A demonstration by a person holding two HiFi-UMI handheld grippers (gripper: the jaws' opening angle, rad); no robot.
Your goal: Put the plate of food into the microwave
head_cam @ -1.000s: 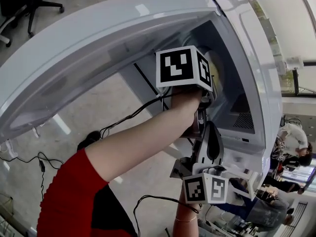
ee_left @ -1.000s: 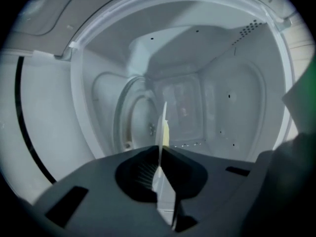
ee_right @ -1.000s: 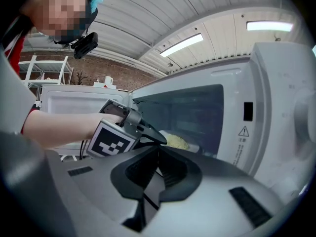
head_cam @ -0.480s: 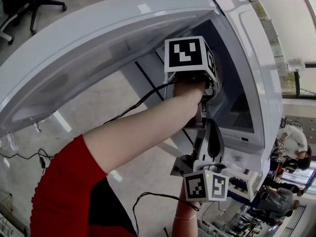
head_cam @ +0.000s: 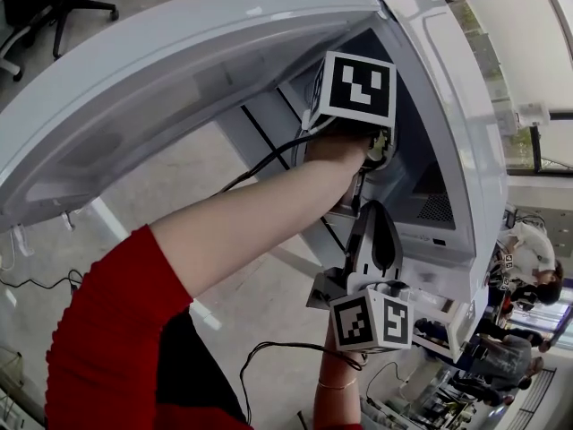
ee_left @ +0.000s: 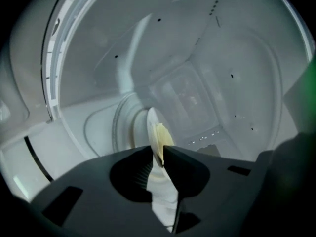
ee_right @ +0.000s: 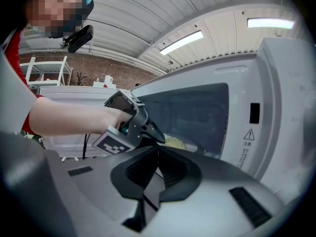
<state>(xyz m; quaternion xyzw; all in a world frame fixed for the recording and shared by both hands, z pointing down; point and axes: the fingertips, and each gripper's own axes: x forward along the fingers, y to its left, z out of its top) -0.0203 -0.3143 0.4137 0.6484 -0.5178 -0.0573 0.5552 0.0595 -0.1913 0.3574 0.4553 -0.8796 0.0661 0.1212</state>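
Black jaws of the left gripper (ee_left: 158, 152) are easing apart at the lower centre of the left gripper view. The rim of the white plate (ee_left: 150, 125) stands between them, and no squeeze on it shows. Yellow food (ee_left: 160, 138) is heaped on the plate, which sits on the round turntable (ee_left: 121, 127) inside the microwave (head_cam: 452, 133), just past the jaw tips.

In the head view this gripper's marker cube (head_cam: 358, 88) fills the upper centre, at the mouth of the oven. A bare forearm (head_cam: 269, 222) runs from it down and left to a red sleeve (head_cam: 107, 348). The door (head_cam: 152, 79) hangs open across the upper left of that frame.

The right gripper (ee_right: 158, 151) is held outside the oven, at the lower centre of the head view. Its jaws are pressed together with nothing between them. Its own view looks past them to the left gripper reaching into the dark cavity, with the plate and food just beyond that gripper's tip.

An office chair (head_cam: 72, 3) stands on the floor (head_cam: 179, 195) at the far upper left.
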